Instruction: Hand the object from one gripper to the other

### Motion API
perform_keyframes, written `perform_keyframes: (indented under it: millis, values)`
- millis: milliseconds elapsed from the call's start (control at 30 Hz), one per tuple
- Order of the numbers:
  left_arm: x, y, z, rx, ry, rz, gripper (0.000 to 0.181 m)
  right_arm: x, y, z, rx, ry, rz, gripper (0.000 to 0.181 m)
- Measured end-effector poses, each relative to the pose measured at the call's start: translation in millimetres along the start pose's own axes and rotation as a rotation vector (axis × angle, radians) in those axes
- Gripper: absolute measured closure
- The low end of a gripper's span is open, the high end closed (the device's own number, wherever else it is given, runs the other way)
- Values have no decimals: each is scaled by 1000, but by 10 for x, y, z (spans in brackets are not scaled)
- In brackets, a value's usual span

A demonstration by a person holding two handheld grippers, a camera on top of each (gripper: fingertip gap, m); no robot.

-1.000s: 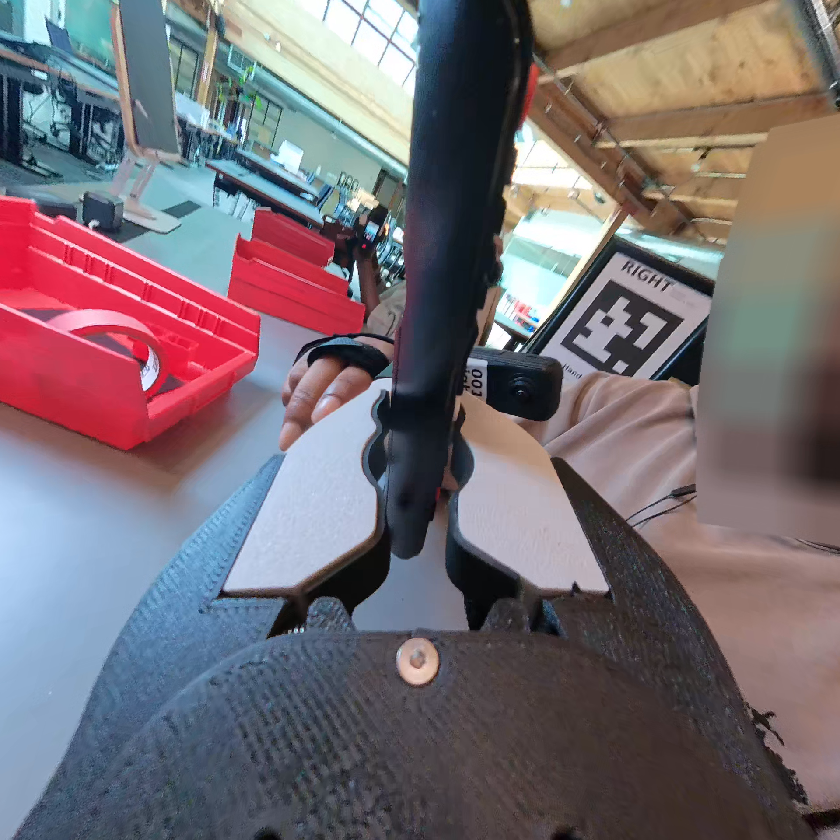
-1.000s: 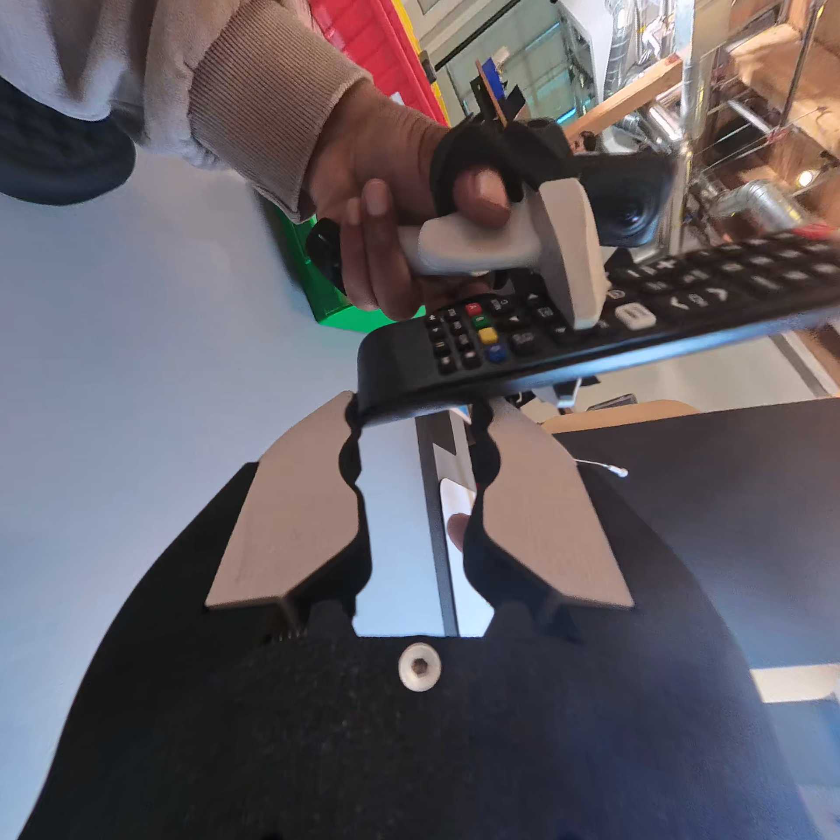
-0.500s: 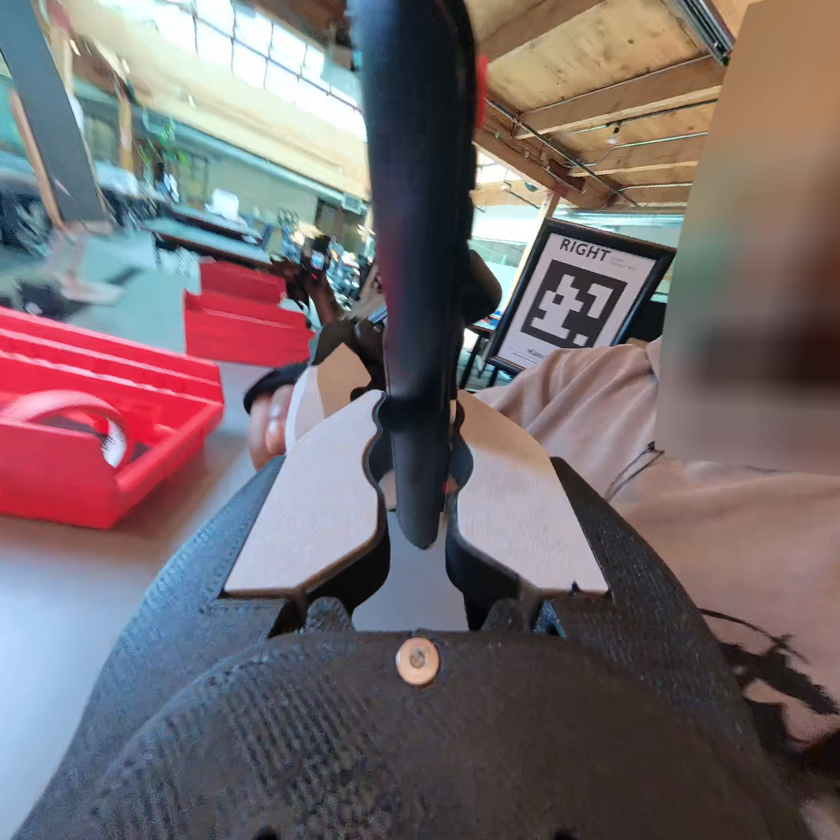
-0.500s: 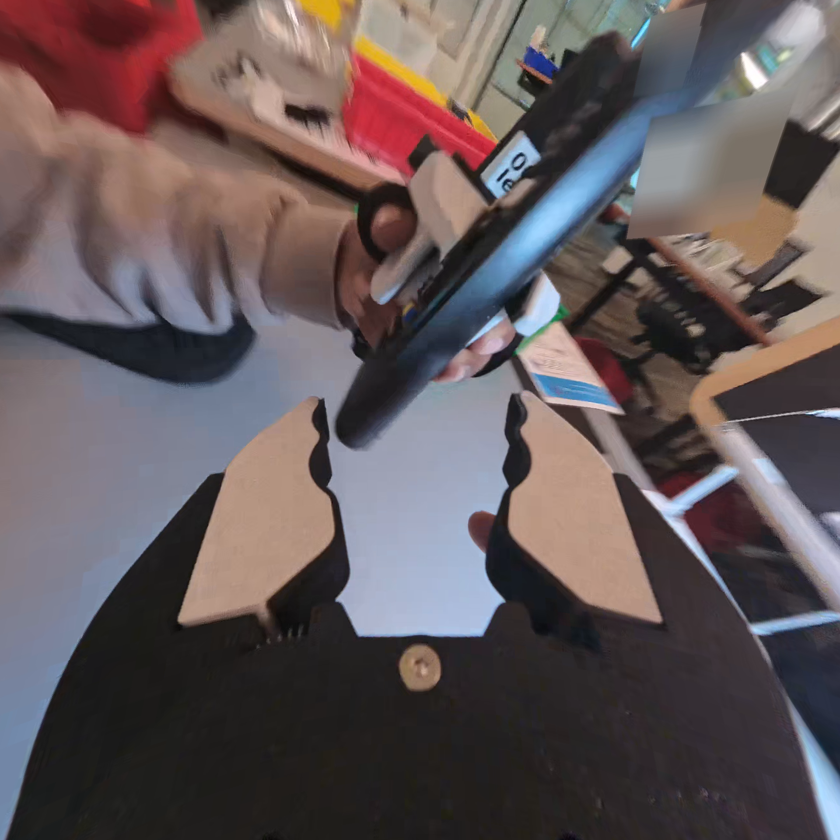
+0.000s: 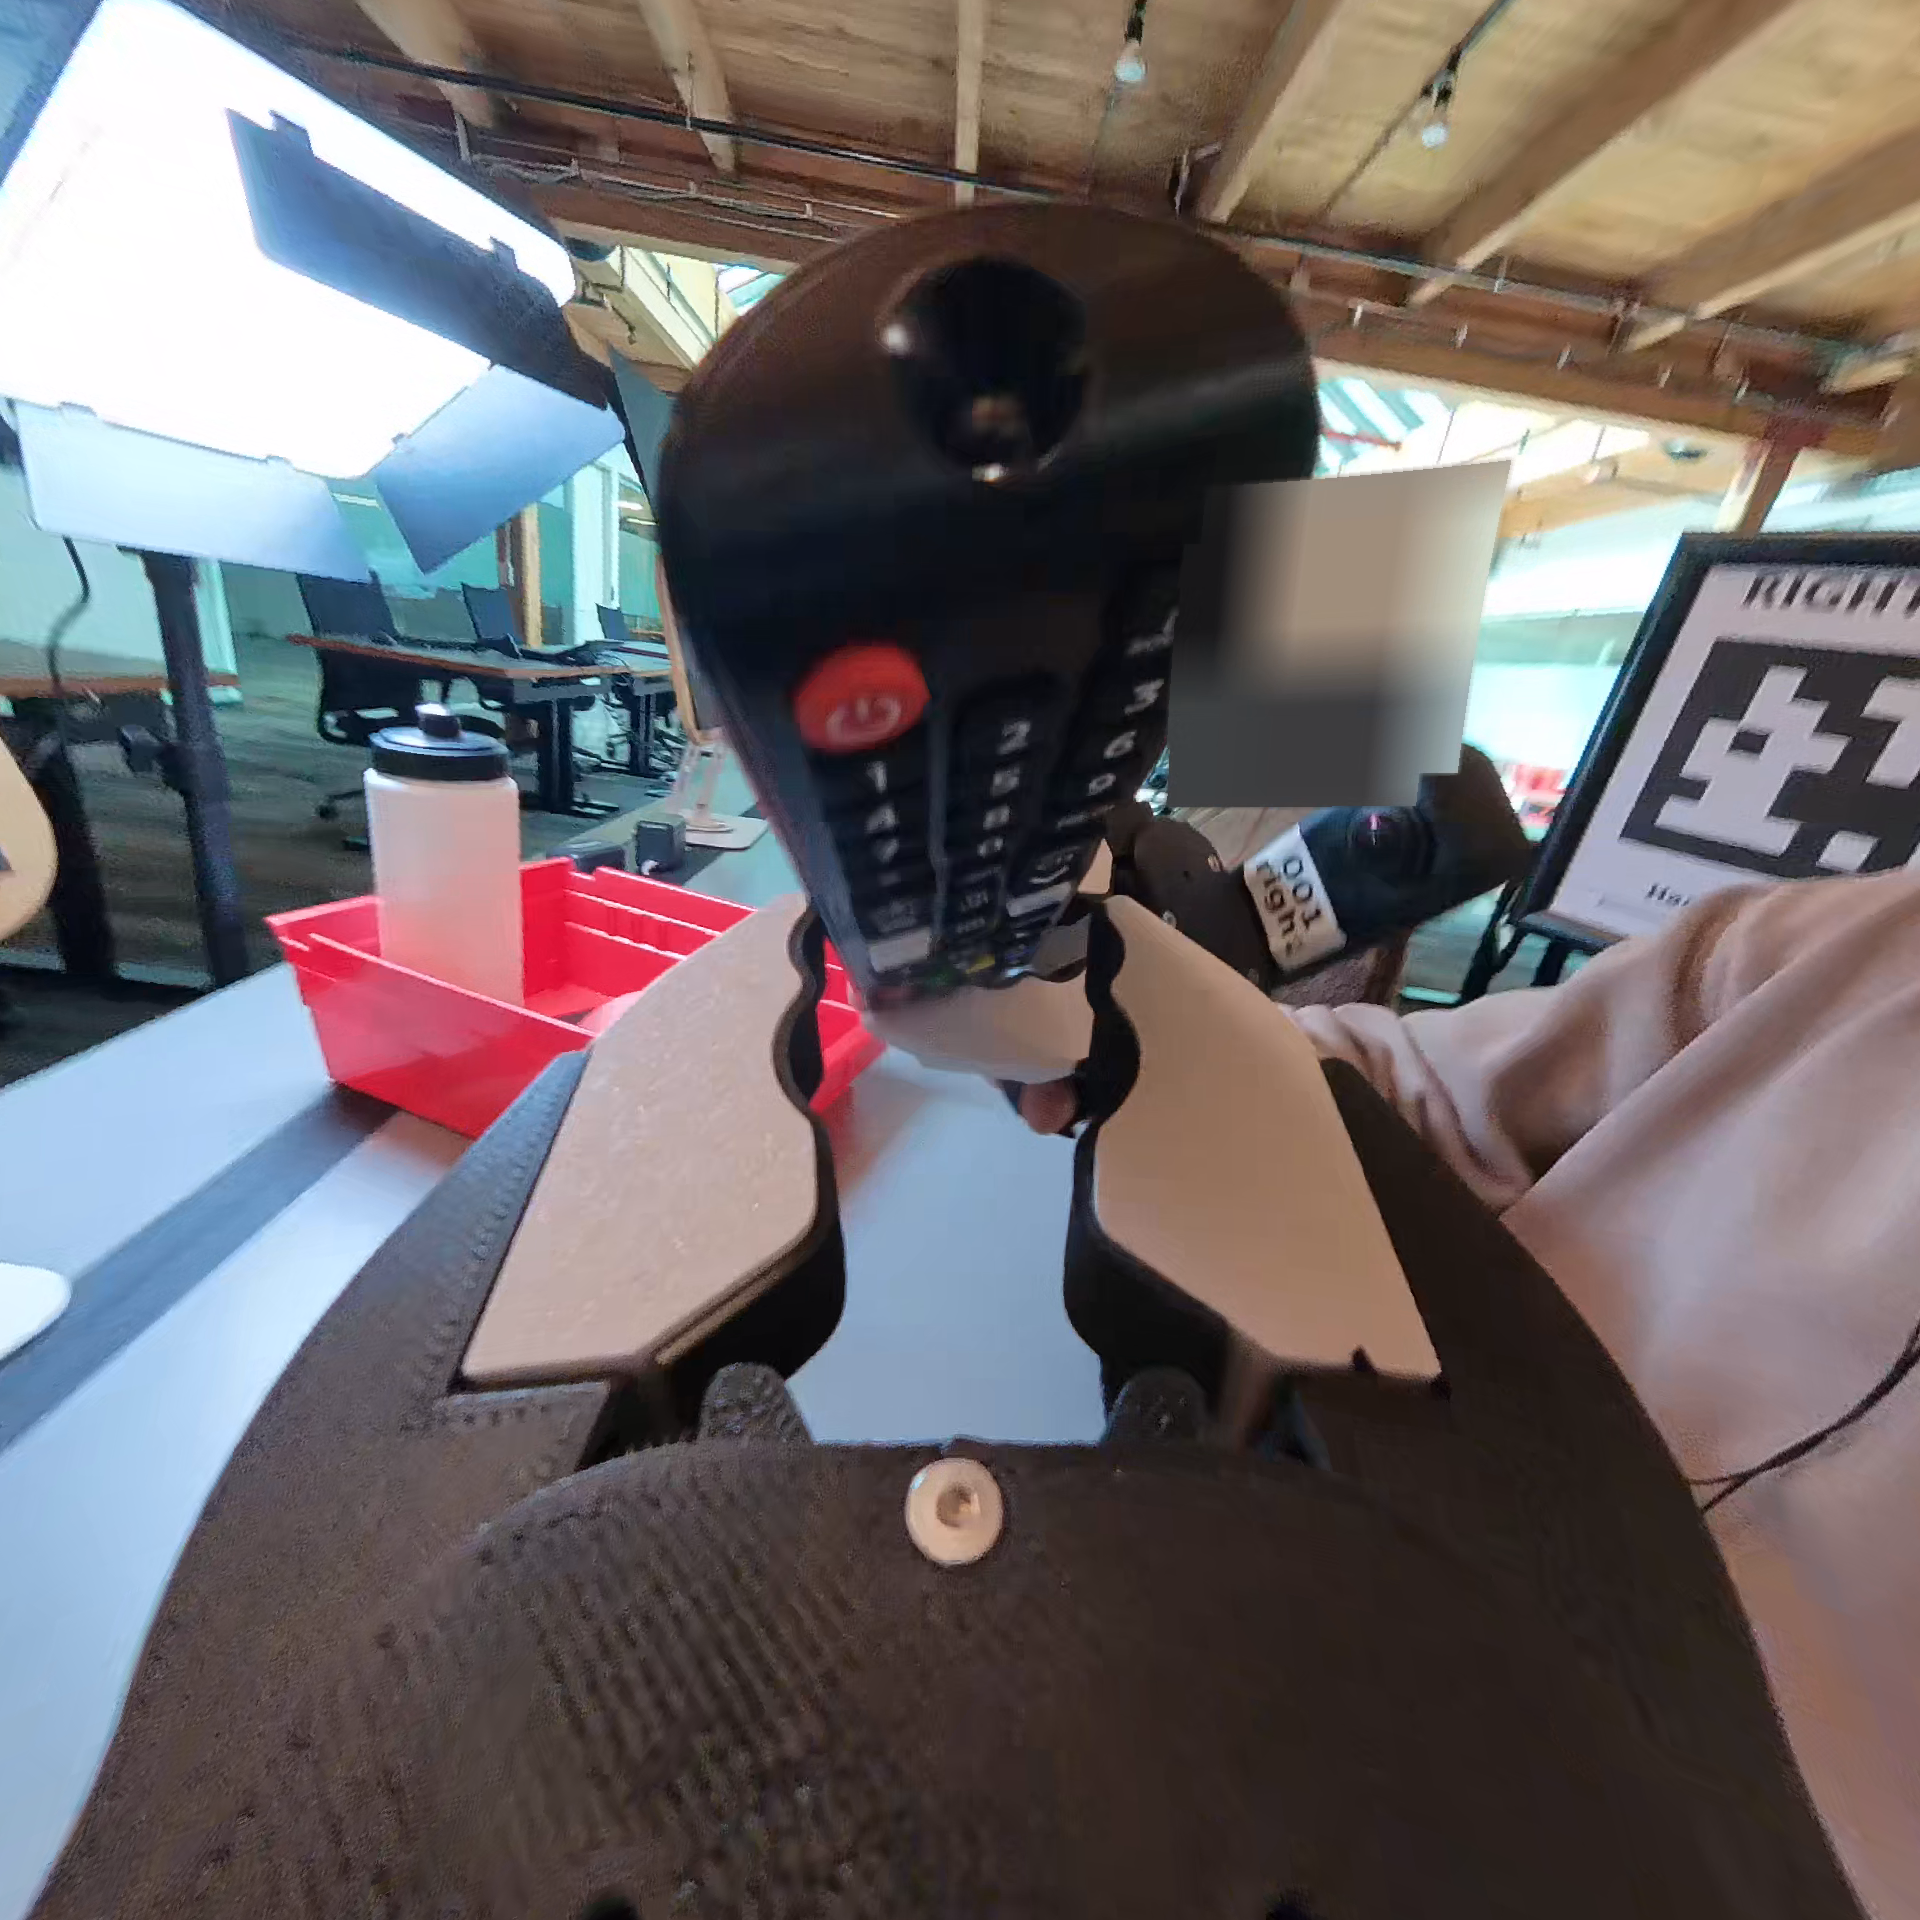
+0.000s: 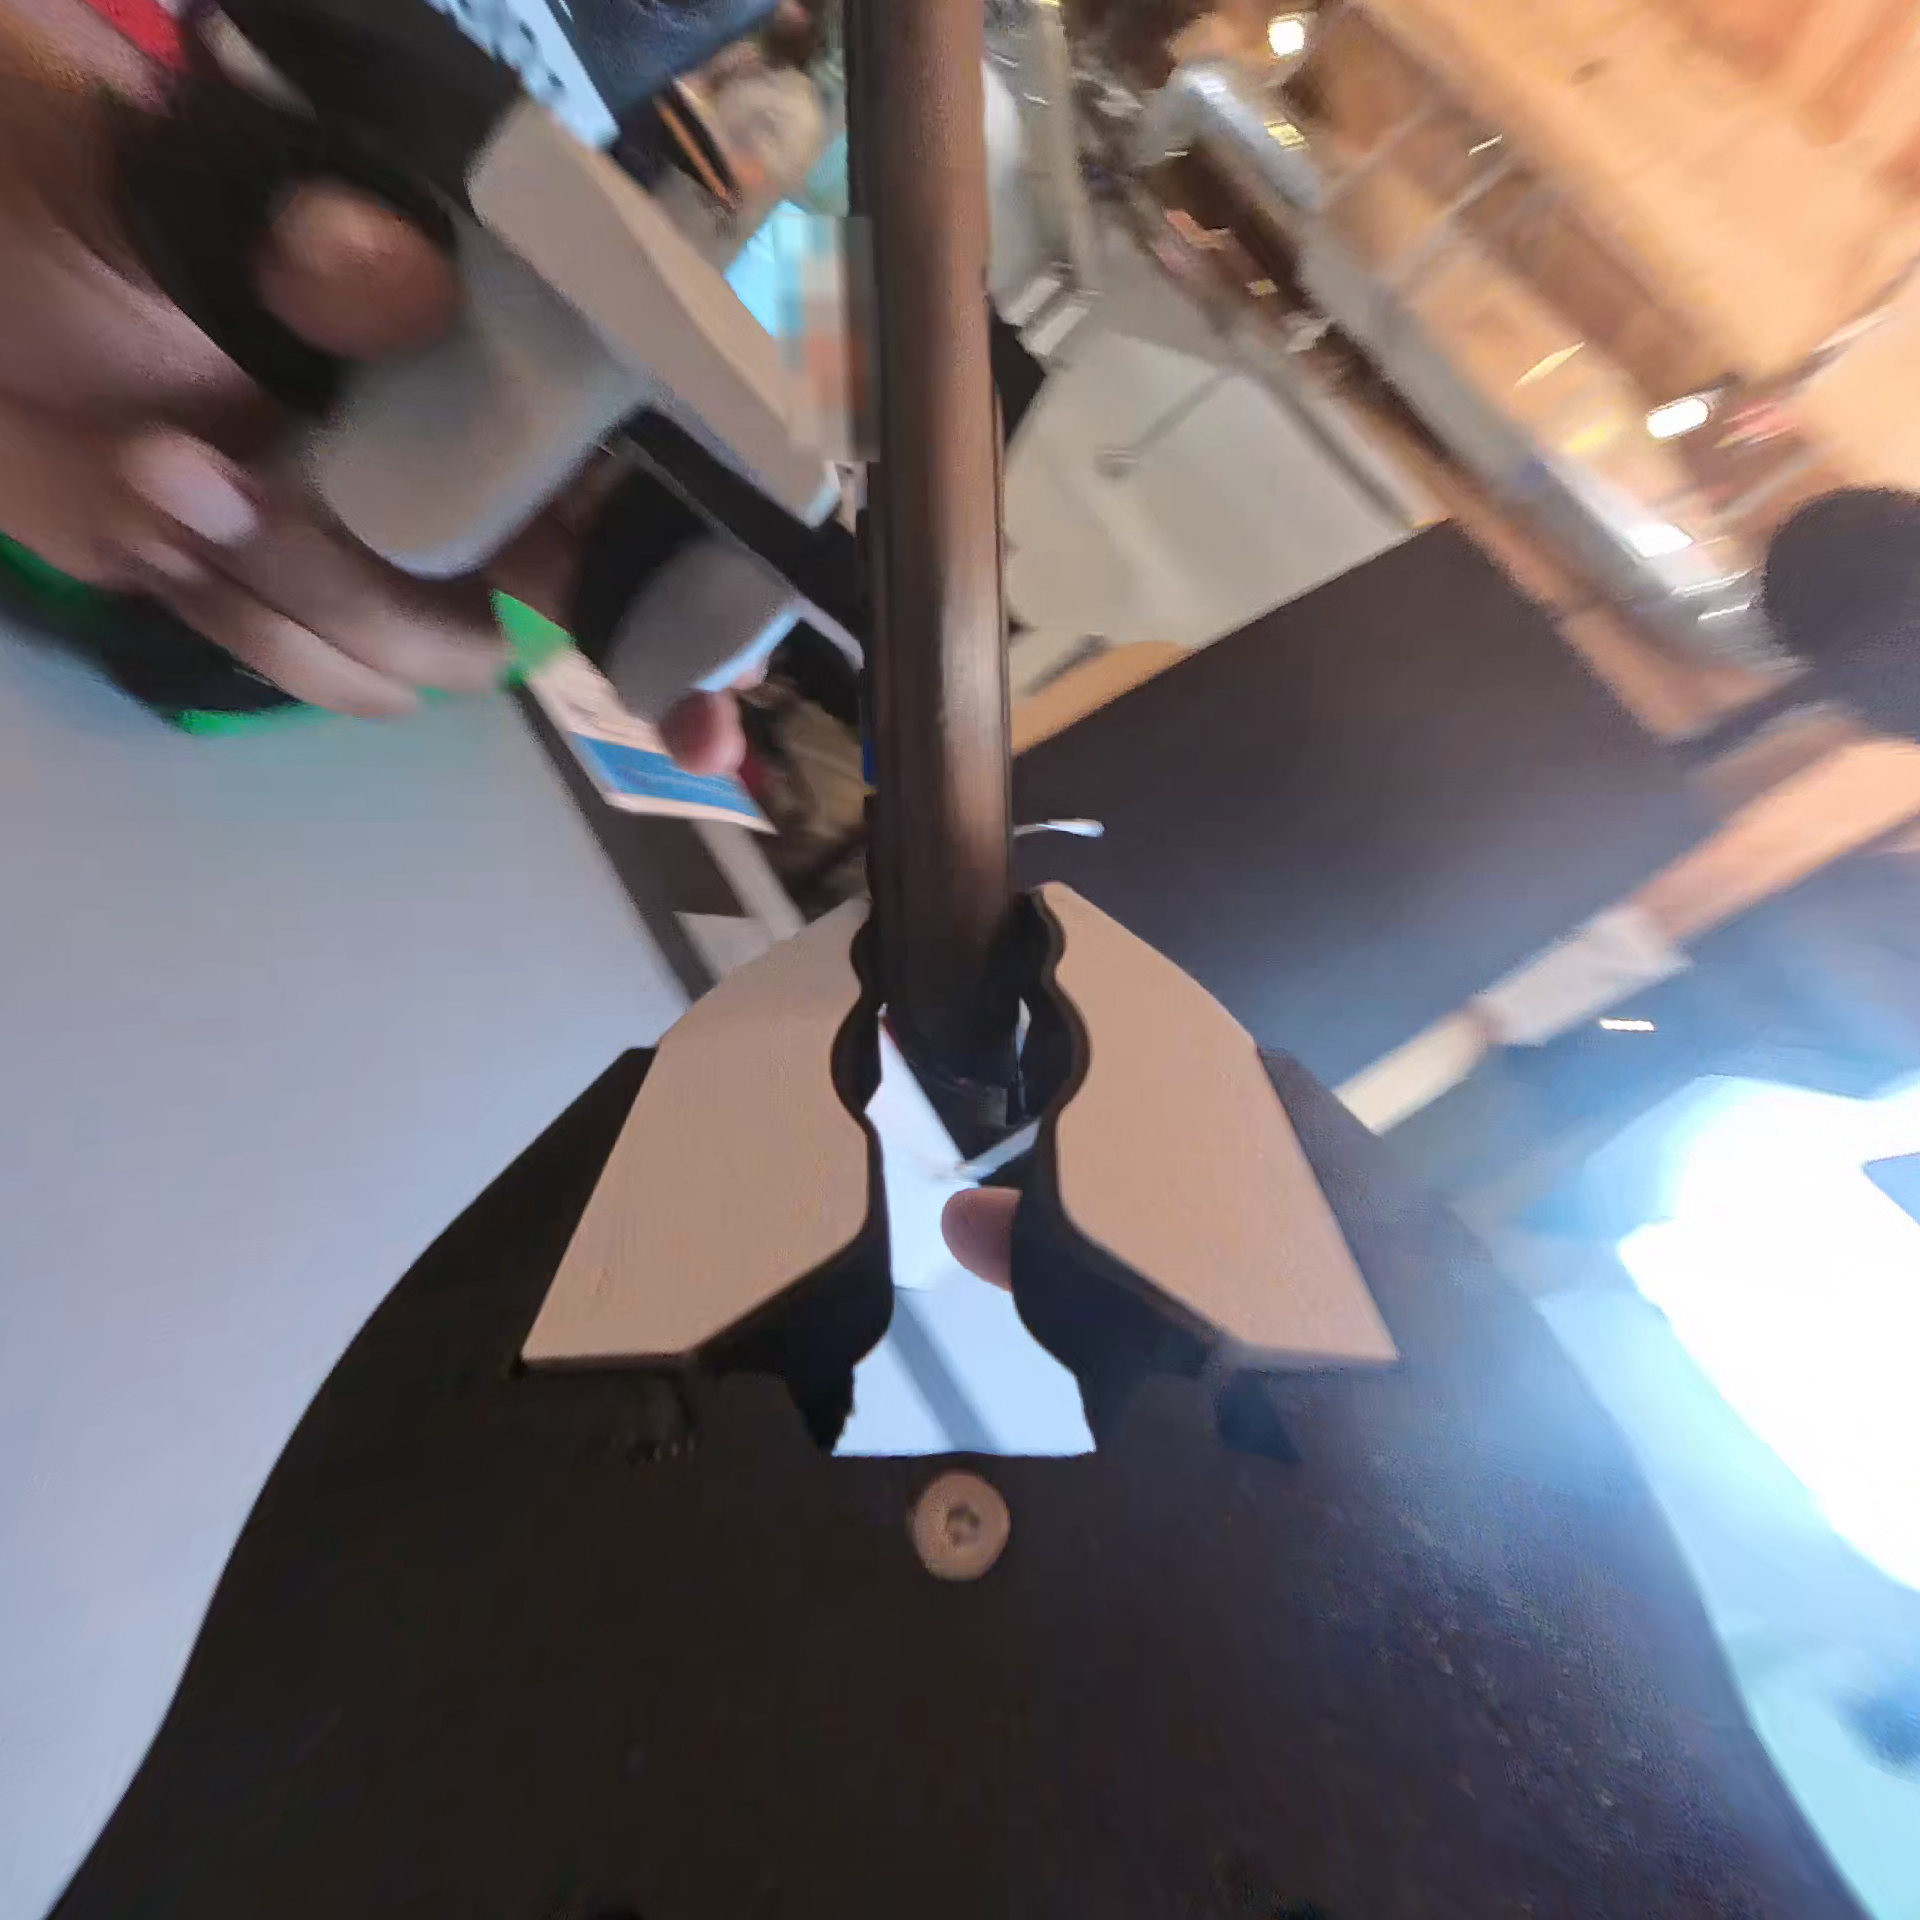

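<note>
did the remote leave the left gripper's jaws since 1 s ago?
Yes. The left gripper is now open, the remote beyond its fingertips, above the red bin; the right gripper clamps it.

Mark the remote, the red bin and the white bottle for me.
remote (image 5: 966, 727), left wrist view, on its keypad face.
red bin (image 5: 416, 1023), left wrist view, on its front wall.
white bottle (image 5: 445, 873), left wrist view, on its body.

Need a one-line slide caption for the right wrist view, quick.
Right claw shut on the black remote's end, seen edge-on, with the left claw blurred alongside it.
</note>
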State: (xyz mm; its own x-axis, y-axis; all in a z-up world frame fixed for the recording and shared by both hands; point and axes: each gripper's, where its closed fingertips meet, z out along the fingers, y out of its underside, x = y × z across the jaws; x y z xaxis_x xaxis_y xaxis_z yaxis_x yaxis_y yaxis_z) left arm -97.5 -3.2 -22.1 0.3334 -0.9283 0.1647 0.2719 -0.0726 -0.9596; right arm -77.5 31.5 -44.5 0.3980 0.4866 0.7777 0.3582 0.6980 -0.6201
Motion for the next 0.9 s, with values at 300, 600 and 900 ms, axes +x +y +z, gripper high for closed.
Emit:
perform_keyframes:
  millis: [300,600,900]
  values:
    - [-170,147,189,71,-93,-193,141,166,114,-31,46,364,-530,158]
    - [-99,203,167,76,-24,-80,153,190,62,-71,114,350,-490,154]
    - [-258,115,41,237,2,-290,155,205,92,-38,86,252,-381,143]
